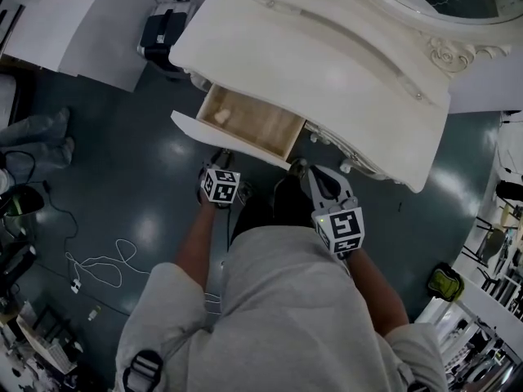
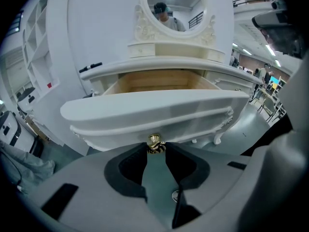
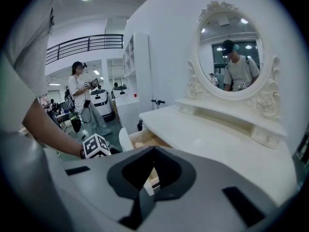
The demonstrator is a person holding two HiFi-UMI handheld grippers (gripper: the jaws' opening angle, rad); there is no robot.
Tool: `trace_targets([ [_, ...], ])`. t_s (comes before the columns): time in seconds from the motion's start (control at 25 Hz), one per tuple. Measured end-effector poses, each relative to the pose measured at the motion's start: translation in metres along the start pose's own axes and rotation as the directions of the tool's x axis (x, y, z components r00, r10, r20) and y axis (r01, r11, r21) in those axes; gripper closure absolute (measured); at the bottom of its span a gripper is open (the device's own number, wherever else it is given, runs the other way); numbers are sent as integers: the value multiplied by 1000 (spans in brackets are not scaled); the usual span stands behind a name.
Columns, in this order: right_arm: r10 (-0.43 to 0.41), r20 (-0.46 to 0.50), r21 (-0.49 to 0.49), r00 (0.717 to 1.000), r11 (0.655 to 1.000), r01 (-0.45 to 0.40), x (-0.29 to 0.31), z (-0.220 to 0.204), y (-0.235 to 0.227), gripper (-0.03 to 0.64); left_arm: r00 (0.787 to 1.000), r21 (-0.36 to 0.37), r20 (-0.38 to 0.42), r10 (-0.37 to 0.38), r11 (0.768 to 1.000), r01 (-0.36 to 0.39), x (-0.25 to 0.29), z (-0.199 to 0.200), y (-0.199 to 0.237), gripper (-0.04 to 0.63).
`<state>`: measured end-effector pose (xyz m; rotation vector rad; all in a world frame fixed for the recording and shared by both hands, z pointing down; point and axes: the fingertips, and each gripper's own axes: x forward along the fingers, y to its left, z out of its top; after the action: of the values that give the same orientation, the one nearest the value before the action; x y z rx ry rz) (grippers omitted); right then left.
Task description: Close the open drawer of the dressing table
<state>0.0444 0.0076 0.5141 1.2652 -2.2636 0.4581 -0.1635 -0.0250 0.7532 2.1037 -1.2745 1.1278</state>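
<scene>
The white dressing table (image 1: 327,47) has one drawer (image 1: 249,122) pulled out, its wooden inside showing. In the left gripper view the drawer's curved white front (image 2: 154,110) fills the middle, with a gold knob (image 2: 155,142) under it. My left gripper (image 2: 155,147) is shut on that knob, its dark pads (image 2: 137,161) against either side. From the head view the left gripper (image 1: 222,158) sits just below the drawer front. My right gripper (image 1: 304,171) hangs beside the drawer's right corner, apart from it. The right gripper (image 3: 154,151) is shut on nothing.
An oval mirror (image 3: 231,57) stands on the tabletop and reflects a person. Loose white cable (image 1: 98,264) lies on the dark floor to the left. A wheeled machine (image 1: 162,31) stands at the table's far left. Another person (image 3: 79,98) stands farther off.
</scene>
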Motion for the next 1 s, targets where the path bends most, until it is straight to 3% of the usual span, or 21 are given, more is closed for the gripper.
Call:
trace_targets([
  [1.0, 5, 1, 22, 1000, 1000, -5, 10, 1, -15, 601, 1000, 0, -11, 13, 1000, -13, 9, 12, 0, 469],
])
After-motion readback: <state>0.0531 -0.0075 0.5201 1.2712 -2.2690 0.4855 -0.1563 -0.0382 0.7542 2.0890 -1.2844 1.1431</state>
